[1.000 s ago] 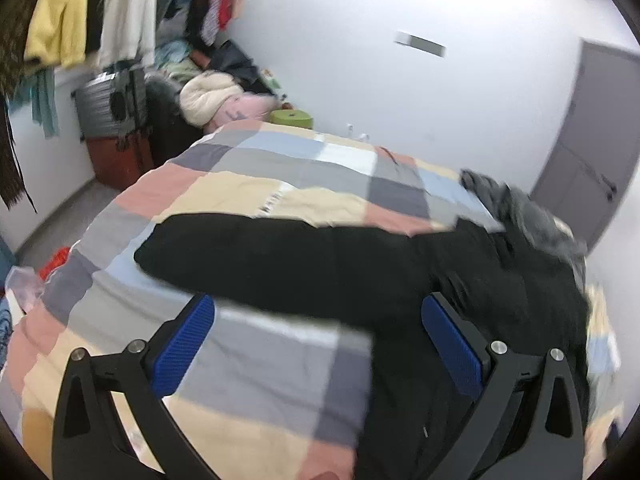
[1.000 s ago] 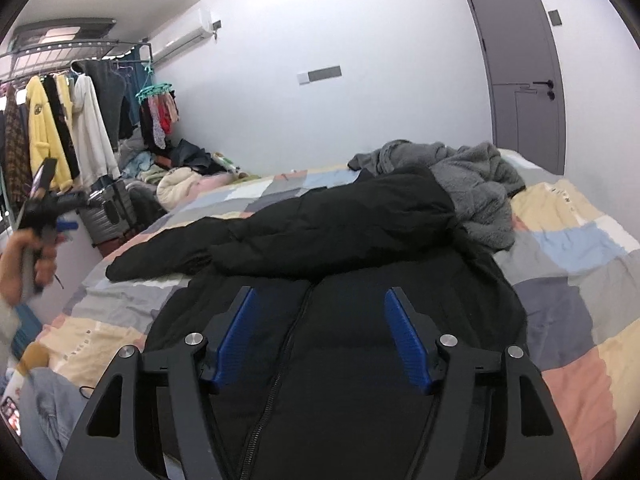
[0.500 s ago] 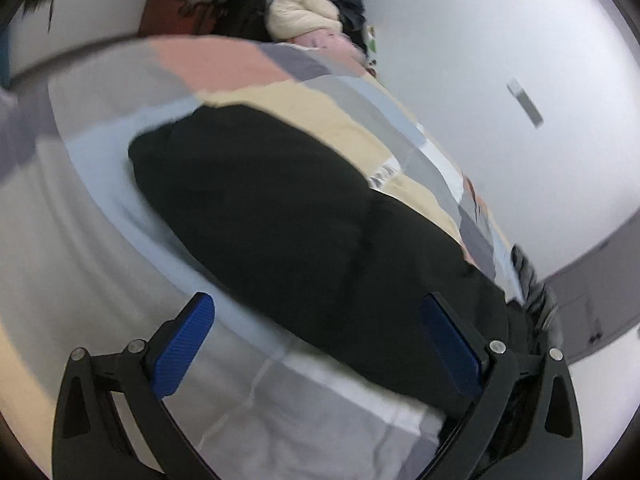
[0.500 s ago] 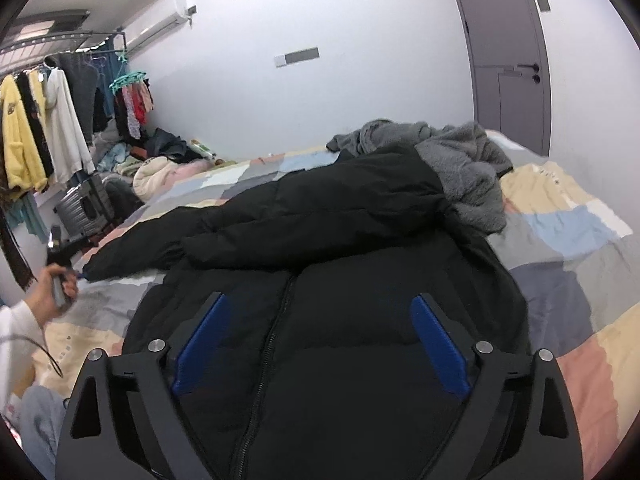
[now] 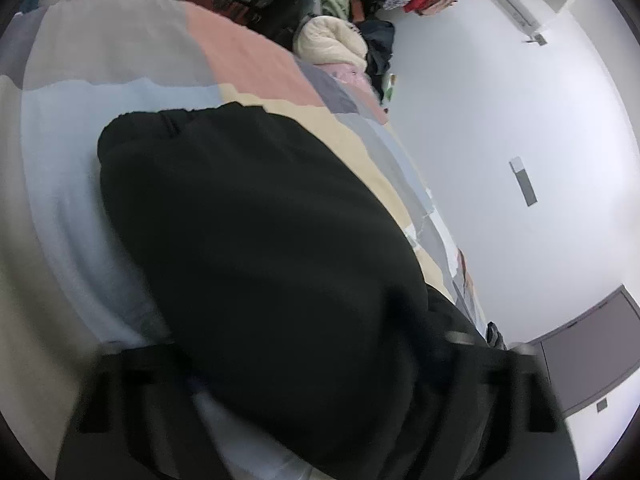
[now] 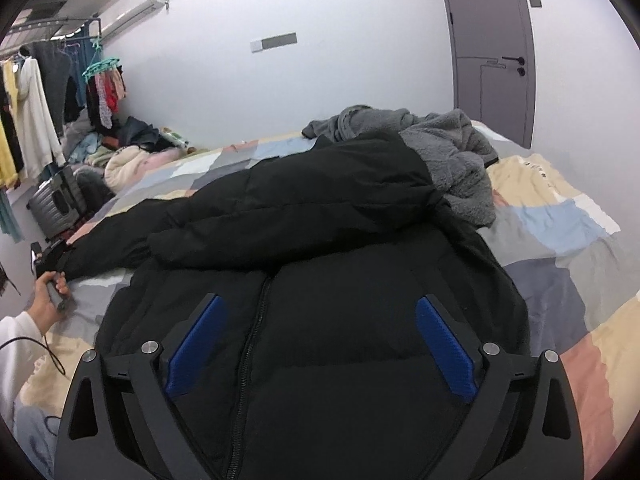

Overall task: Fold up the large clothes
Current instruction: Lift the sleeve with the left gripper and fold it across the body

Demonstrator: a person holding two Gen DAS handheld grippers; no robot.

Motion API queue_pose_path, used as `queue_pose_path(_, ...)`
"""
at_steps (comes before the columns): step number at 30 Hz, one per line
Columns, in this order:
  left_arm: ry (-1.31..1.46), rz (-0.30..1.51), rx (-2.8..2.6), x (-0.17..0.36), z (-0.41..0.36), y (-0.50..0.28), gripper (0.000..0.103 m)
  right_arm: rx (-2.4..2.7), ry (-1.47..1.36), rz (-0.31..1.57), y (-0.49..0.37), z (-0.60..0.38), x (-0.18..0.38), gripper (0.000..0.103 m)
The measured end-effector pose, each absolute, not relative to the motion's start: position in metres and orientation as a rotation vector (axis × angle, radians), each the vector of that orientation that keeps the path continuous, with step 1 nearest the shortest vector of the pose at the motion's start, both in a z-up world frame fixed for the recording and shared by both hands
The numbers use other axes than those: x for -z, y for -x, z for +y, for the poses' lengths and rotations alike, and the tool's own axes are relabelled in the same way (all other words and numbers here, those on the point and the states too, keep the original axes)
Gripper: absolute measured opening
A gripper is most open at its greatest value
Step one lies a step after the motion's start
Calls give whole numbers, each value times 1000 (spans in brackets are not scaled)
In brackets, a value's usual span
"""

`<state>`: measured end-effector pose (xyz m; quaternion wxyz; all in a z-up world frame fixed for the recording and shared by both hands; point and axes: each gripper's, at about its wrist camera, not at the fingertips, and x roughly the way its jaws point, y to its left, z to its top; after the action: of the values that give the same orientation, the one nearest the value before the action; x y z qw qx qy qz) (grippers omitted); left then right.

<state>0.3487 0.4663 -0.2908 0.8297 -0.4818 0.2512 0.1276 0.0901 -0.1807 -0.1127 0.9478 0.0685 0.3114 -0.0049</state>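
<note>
A large black puffer jacket (image 6: 320, 264) lies front up on the patchwork bedspread (image 6: 560, 216), zipper down its middle. One sleeve (image 6: 120, 248) stretches left; its cuff end fills the left wrist view (image 5: 260, 240). My left gripper (image 5: 304, 364) is blurred, its fingers on either side of the sleeve; in the right wrist view it (image 6: 48, 264) sits at the cuff, held by a hand. My right gripper (image 6: 320, 348) is open and empty just above the jacket's lower front.
A grey fleece garment (image 6: 452, 160) lies heaped beyond the jacket. A clothes rack (image 6: 32, 92), a suitcase (image 6: 56, 204) and a clothes pile (image 6: 132, 152) stand left of the bed. A grey door (image 6: 492, 48) is at the back right.
My left gripper has dropped to the sleeve's cuff end and pushed in around it, with the view now blurred. My right gripper has opened wider and moved slightly closer to the jacket.
</note>
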Motion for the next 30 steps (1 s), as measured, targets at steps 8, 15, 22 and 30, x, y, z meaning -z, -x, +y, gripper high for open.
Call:
queue_pose_path(8,884,457,-316,241,458,-329,12,-3,-89,647,-90,-174,113,99)
queue_pose_path(15,692,448,-402,187,437,-317,6,-18,-64,651,-82,-177,110,101)
queue_pose_path(22,474,407,-392,122,392,-305,6,-38,-80,612,-73,-187,104,101)
queue_pose_path(30,340,388,-338,64,314,-305,7,-42,-107,612,-69,-211,107,101)
